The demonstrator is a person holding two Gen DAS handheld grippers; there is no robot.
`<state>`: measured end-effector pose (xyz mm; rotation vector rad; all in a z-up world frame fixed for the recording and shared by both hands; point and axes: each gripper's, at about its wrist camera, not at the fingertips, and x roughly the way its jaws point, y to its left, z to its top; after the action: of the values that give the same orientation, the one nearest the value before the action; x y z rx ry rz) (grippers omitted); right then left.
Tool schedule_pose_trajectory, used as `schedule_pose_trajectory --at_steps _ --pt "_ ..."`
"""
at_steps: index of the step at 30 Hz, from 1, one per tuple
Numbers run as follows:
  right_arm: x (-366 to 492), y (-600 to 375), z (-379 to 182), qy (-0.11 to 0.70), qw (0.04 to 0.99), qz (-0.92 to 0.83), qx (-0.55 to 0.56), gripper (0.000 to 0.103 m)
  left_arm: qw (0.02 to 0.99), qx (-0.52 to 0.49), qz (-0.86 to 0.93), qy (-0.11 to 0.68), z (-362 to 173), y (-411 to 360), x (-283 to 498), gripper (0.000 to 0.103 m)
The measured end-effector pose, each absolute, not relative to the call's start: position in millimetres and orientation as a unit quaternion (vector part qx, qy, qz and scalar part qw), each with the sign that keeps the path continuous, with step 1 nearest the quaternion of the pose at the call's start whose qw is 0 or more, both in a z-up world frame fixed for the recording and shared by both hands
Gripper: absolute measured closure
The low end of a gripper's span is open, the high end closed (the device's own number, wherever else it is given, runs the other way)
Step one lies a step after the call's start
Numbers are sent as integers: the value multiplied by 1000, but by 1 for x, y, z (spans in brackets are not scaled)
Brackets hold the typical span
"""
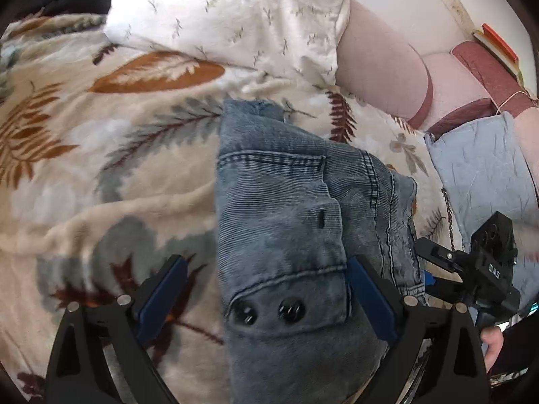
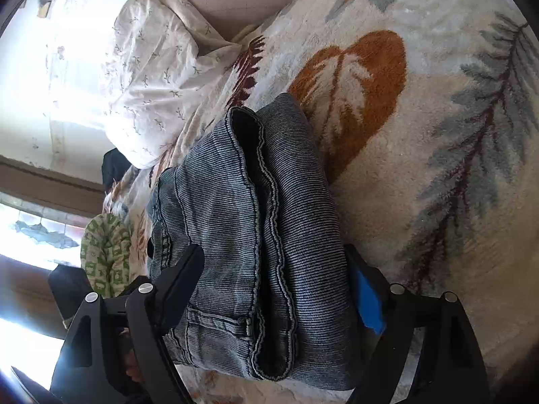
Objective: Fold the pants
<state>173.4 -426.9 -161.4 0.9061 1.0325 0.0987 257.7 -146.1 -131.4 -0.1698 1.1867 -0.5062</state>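
Pants (image 1: 286, 222): blue-grey ribbed denim, folded into a thick bundle, lying on the bed blanket w/ the leaf print. Two dark snaps (image 1: 267, 311) show on the near flap in the left wrist view; a hem edge sits at the far end.
Pants, other side (image 2: 256, 235): stacked layers, wavy seam edges running lengthwise, folded end toward the cam.
Left gripper (image 1: 266, 269): fingers spread wide, one each side of the bundle. The right blue pad (image 1: 367, 299) is against or just beside the denim edge, the left pad is apart from it over the blanket. Not pinching anything.
Right gripper (image 2: 274, 269): also spread wide, straddling the bundle; black finger (image 2: 183, 286) lies against the upper layer, blue pad (image 2: 369, 299) at the far side. Can't tell if it presses or only rests there. It shows at the right edge of the left wrist view too.
Blanket (image 1: 101, 175): cream, orange, grey & maroon leaves, covers most of the bed.
Pillow (image 1: 235, 17): white w/ small sprig print, beyond the pants, near the headboard.
Light-blue cloth (image 1: 481, 168): crumpled, well to the right of the pants.
Green patterned fabric (image 2: 106, 252): at the bed edge, left of the bundle in the right wrist view.
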Motion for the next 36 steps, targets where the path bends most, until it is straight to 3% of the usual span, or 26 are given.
schedule_pose_trajectory --at_steps 6,7,17,18,20,21,27,36 --pt "176 -431 -165 467 767 50 437 19 773 -111 -251 572 -146 -156 266 8" --pt "176 -430 -165 467 768 50 436 19 772 -113 -257 570 -147 -157 265 16" --pt "180 -410 -164 464 786 76 402 23 793 -59 -266 545 -140 -162 257 46" --pt "181 -408 -164 466 789 73 394 27 797 -55 -266 540 -138 -163 255 52" --pt "181 -405 -164 469 795 66 380 46 805 -48 -268 527 -132 -166 252 59" --pt "181 -405 -164 470 795 66 379 68 809 -38 -268 522 -130 -169 250 62" --pt "179 -396 -146 455 808 79 366 77 823 -29 -267 501 -117 -168 246 72" --pt "173 -377 -107 408 831 122 357 80 845 -39 -257 467 -78 -137 233 72"
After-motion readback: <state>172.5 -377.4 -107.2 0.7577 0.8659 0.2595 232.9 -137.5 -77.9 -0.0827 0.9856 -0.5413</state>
